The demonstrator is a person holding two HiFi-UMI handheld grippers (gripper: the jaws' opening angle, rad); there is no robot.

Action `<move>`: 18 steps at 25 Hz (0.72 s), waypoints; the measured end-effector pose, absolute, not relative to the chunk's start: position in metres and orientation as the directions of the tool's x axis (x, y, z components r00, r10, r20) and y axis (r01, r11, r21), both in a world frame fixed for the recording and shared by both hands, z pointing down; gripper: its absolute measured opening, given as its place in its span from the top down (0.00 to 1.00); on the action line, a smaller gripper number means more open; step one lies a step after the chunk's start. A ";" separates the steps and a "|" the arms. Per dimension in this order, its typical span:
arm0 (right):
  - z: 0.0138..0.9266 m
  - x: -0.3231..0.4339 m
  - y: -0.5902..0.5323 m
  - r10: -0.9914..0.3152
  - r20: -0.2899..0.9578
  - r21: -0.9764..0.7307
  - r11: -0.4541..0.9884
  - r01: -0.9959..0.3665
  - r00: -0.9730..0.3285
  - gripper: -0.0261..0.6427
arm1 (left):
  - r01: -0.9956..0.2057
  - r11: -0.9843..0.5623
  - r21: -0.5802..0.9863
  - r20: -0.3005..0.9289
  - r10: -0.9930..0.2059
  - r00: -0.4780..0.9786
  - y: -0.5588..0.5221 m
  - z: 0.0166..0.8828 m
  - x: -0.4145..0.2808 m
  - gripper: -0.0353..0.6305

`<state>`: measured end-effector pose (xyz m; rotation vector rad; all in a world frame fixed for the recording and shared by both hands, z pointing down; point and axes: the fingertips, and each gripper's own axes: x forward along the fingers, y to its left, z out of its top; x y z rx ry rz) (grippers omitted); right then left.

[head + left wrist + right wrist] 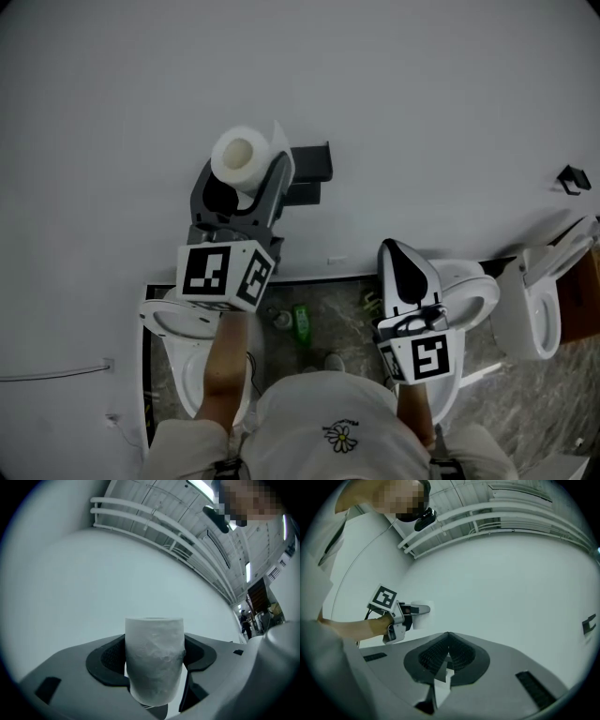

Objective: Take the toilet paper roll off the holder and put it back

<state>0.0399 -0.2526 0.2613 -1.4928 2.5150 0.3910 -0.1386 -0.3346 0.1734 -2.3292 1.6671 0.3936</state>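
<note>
Gripping the toilet paper roll [242, 159] across its sides, the left claw [246, 183] holds it with both pads pressed into the paper. The left gripper view confirms it: the roll [154, 663] stands on end between the jaws, which sit wide to take its width. In the head view the hollow core faces the camera and nothing shows through it, and a loose corner of sheet sticks up at the roll's one o'clock.

The holder [311, 169], a dark bracket on the pale wall [422, 112], lies just beside the roll at three o'clock. No part of it appears to enter the core.

The right claw [401, 272] hangs at about four o'clock from the left one, well apart from both roll and holder. Its own view shows the jaws [448, 637] closed tip to tip with nothing between them. That view also catches the left claw [410, 613] with the roll [423, 616] in front of the wall.

Assessment: the removal appears complete, since the roll looks free of the bracket. The return is outstanding: the core must be lined up with the holder, slid on, and released.
</note>
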 end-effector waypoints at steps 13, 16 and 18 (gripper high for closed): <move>0.270 0.076 -0.260 -0.884 -0.280 0.094 0.364 -0.927 -0.375 0.95 | -0.925 -0.380 0.004 -0.091 -0.922 0.378 -0.450 0.209 -0.091 0.44; 0.272 0.080 -0.260 -0.889 -0.277 0.090 0.353 -0.931 -0.364 0.95 | -0.926 -0.378 -0.016 -0.019 -0.926 0.378 -0.468 0.225 -0.082 0.44; 0.273 0.081 -0.260 -0.892 -0.273 0.089 0.349 -0.933 -0.360 0.95 | -0.928 -0.370 -0.031 0.028 -0.929 0.369 -0.478 0.237 -0.080 0.44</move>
